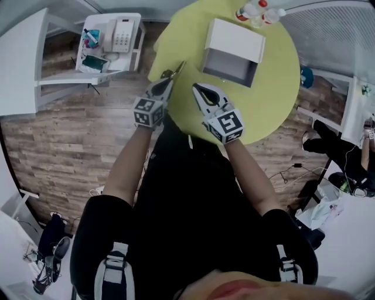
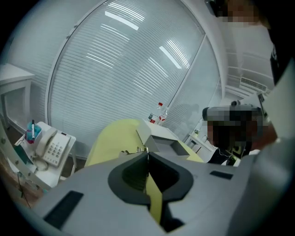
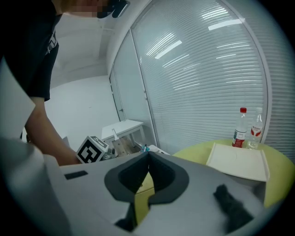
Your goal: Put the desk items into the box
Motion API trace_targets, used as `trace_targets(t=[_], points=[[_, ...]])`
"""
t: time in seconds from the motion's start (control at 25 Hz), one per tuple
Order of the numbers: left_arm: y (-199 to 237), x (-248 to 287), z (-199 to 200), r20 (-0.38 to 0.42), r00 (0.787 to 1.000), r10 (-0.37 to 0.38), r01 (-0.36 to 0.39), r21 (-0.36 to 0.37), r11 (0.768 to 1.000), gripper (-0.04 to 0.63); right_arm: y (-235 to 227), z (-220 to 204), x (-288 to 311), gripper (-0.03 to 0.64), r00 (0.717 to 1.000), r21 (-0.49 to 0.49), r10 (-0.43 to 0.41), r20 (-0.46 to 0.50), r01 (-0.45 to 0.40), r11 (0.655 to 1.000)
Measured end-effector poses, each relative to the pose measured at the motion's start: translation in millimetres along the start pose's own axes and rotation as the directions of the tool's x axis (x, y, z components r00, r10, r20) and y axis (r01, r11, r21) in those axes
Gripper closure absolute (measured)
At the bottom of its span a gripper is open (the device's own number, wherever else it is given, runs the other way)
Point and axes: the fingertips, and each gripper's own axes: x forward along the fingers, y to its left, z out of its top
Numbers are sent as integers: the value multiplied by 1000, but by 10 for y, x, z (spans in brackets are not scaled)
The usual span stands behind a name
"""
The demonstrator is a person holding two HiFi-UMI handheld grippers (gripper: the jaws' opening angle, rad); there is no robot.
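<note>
Your left gripper [image 1: 170,79] has its jaws pressed together on a small thin item [image 1: 176,69] that sticks out past the tips. It is too slight in every view to name. The pinch sits at the very tips, probably because something this flat offers nothing else to grab. The tool tilts nose-down above the yellow-green table [image 1: 275,94], and the item seems to be off the surface.

The box [image 1: 236,38] lies ahead of those tips and a little to their right, its grey inside showing on the side nearer you, so the way in looks direct.

Your right gripper [image 1: 197,89] hovers just beside the left one, jaws closed together with nothing between them. It appears to be parked out of the way, with no job at present. 2 bottles [image 1: 253,10] stand beyond the box, well apart from both tools.

My judgement: carry the item forward over the opening before you release it, and squeeze firmly, since a thin piece can slip.
</note>
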Motion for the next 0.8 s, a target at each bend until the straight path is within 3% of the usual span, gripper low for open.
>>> trace_targets(t=[0.2,0.4,0.8], points=[[-247,19,334,7,999,-52,51,93,994,578,-98,122,-183,600,998,4,-50,39,50,999],[-529,153,509,-21,992,-124,126,199,972,578,-279,171,-374,600,990,22,-114,78,112,993],[-1228,656,677,-82,974,-211,226,301,926,578,-860,76,-897,600,970,67,-211,120,204,977]])
